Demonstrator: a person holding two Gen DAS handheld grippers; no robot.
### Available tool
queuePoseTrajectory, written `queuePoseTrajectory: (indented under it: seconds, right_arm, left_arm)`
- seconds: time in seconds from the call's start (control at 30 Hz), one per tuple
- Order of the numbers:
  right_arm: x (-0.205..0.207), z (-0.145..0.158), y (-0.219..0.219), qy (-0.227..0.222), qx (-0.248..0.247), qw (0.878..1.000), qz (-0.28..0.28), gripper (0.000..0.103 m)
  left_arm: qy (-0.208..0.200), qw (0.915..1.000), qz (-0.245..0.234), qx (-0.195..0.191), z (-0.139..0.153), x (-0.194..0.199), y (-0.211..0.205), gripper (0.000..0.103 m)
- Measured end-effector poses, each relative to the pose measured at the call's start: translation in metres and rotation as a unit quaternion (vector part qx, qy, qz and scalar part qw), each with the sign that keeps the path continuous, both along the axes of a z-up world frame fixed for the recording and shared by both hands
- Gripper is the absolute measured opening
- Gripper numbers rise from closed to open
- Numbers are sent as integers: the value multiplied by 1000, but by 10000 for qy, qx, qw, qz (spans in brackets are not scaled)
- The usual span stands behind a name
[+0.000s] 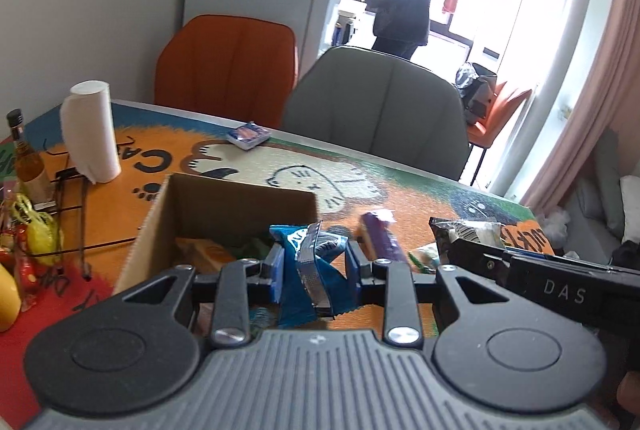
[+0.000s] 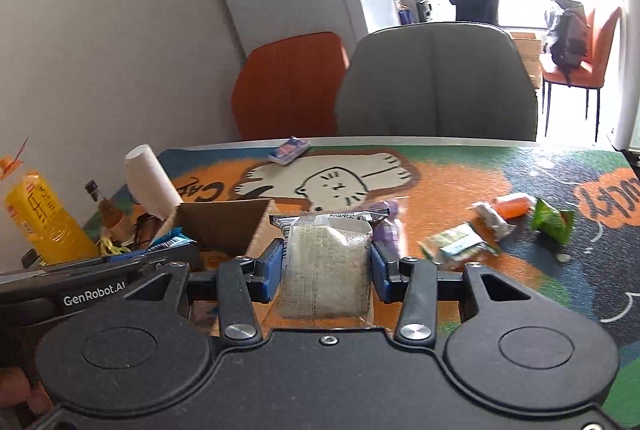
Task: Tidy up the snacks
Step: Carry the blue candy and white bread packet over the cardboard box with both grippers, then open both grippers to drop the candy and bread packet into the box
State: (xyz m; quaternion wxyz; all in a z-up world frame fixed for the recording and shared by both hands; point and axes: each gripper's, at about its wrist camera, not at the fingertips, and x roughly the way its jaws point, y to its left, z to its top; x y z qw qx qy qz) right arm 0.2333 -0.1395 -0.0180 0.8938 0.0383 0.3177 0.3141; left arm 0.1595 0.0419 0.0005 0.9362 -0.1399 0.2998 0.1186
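My left gripper [image 1: 316, 270] is shut on a blue snack packet [image 1: 310, 262] and holds it over the near right corner of an open cardboard box [image 1: 224, 197], which has an orange packet inside. My right gripper [image 2: 326, 262] is shut on a clear packet with a pale crumbly block [image 2: 326, 262], just right of the box [image 2: 224, 222]. A purple packet [image 1: 380, 236] lies right of the box. Loose snacks lie on the mat to the right: a green-white packet [image 2: 456, 244], a grey one [image 2: 494, 218], an orange one [image 2: 514, 205] and a green one [image 2: 554, 220].
A paper towel roll [image 1: 90, 131], a glass bottle [image 1: 26, 157], a wire basket [image 1: 72, 209] and a yellow oil bottle [image 2: 40, 222] stand at the left. A small blue pack [image 1: 248, 135] lies at the far edge. An orange chair [image 1: 228, 69] and a grey chair [image 1: 380, 109] stand behind the table.
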Motion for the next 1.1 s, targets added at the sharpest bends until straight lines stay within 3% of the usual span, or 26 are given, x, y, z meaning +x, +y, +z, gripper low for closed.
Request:
queuePoseTrajectory:
  seconds: [0.4,0.63,1.0,1.1]
  right_arm:
    - [-16,12,51,-126,-141,9994,299,43]
    - [-19,9,79,-79,-242,9986,459,43]
    - [-15,-2,105,81,-316,9978,578,43]
    - [-13,-3,110,95,-233,9977,629,44]
  left_arm:
    - [-1,9996,207,-206,-5,-17,47,30]
    - [216,9991,112,-357,-15,-15,67,31]
    - [357,9975,309,-522,-23,-23,88,39]
    - [362,9973,379,-512,-23,-27,91,46]
